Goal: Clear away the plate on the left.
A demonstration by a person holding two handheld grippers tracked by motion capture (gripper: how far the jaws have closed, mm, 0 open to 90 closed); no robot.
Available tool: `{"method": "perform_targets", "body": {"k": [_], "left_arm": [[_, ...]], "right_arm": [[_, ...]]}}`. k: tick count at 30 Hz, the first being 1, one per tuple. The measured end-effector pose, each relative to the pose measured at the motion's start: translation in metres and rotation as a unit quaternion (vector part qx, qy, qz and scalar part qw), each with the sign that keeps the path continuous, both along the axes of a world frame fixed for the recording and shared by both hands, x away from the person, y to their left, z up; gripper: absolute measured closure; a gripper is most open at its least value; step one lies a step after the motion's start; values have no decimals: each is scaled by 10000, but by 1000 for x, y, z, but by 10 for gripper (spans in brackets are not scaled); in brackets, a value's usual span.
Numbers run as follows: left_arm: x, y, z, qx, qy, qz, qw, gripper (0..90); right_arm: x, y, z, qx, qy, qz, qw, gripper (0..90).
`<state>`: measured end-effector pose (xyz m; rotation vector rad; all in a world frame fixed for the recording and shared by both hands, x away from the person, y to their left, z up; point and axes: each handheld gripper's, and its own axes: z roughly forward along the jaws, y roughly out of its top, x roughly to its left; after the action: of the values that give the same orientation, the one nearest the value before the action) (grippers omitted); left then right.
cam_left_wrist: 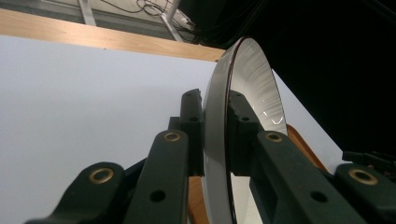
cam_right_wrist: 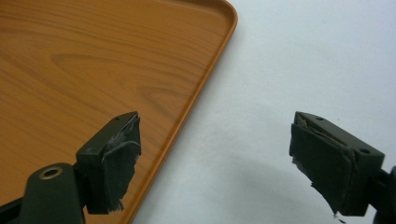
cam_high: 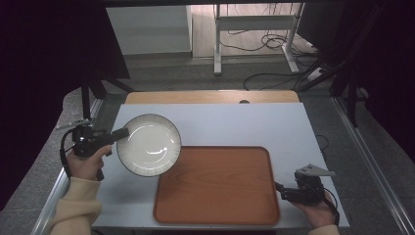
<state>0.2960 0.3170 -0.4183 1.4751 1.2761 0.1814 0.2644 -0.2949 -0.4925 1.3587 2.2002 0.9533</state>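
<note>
Grey floor with trailing cables and a metal stand is lying beyond the white-topped desk [cam_high: 220, 122], whose wooden far edge is showing past the white sheet. Starting at the left claw [cam_high: 120, 133], its jaws are pinching the rim of the white plate [cam_high: 149, 144], one pad on the underside and one on the eating face, as the left gripper view is showing with the plate [cam_left_wrist: 247, 84] standing nearly edge-on between them; the grip is narrow and firm on that thin rim. Outward from there, the plate is hanging clear of the desk, tilted so its face is turning toward the camera above, just beside the near-left corner of the wooden tray [cam_high: 218, 183] and slightly overlapping that corner in the high view. The right claw [cam_high: 280, 188] is waiting at the tray's right edge, its jaws standing wide with nothing between them; in the right gripper view, the tray [cam_right_wrist: 93, 70] is lying under its left pad with bare desk under the other. By my reading, the step in hand is carrying the plate toward the tray. The next move is calling for levelling the plate, bringing it over the bare tray floor, lowering it until it is sitting flat, and only then easing the jaws off the rim.
</note>
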Motion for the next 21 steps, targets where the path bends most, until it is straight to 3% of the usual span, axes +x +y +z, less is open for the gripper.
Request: {"method": "perform_targets", "body": {"k": [21], "left_arm": [[-1,-4,4,-10,-54,-63,10000,791]], "right_arm": [[1,0,-1,-31,28,18,10000,173]]}}
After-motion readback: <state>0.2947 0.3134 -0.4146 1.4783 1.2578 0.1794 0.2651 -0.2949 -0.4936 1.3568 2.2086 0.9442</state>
